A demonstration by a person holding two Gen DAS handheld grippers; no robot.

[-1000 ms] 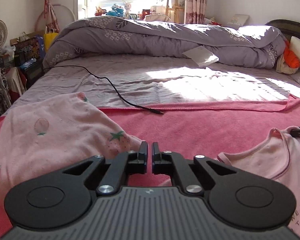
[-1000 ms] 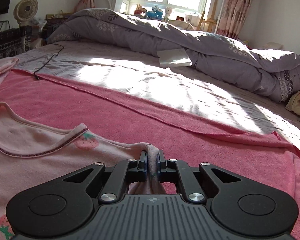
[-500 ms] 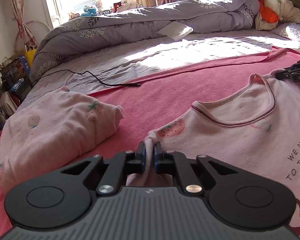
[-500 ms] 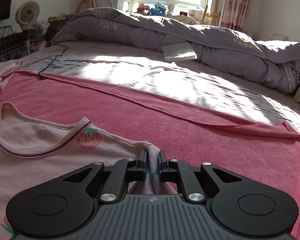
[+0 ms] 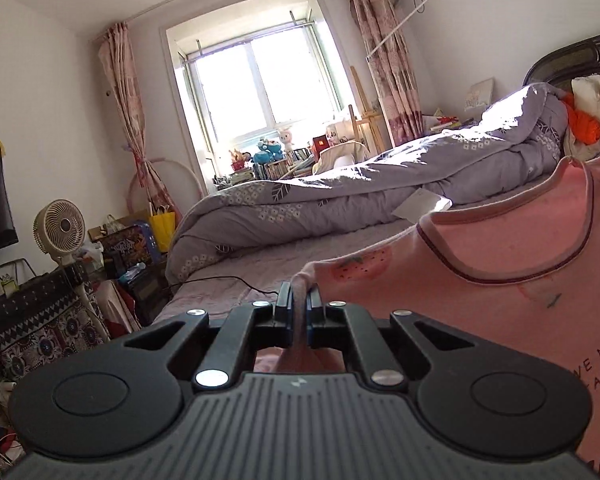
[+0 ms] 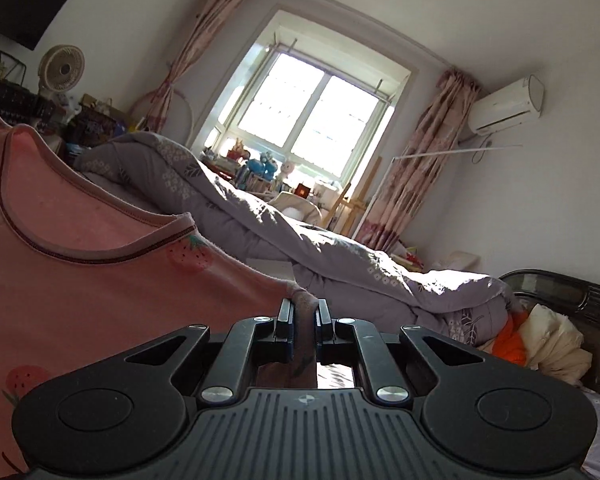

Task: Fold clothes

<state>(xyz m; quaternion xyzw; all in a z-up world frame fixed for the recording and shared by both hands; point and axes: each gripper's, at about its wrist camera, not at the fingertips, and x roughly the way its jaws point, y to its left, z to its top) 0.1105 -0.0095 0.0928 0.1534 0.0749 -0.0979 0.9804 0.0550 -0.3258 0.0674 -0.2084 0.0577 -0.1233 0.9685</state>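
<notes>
I've got the pink shirt (image 5: 512, 280) up off the bed now; a moment ago it lay flat on the pink blanket, so it hangs stretched between my hands, ready to shake out and lay for the first fold. Beyond the shirt, the rolled grey duvet (image 5: 340, 204) runs across the bed toward the window and may crowd the far side of the lay-down. My left claw (image 5: 299, 304) is clenched on one shoulder, my right claw (image 6: 304, 314) on the other.
</notes>
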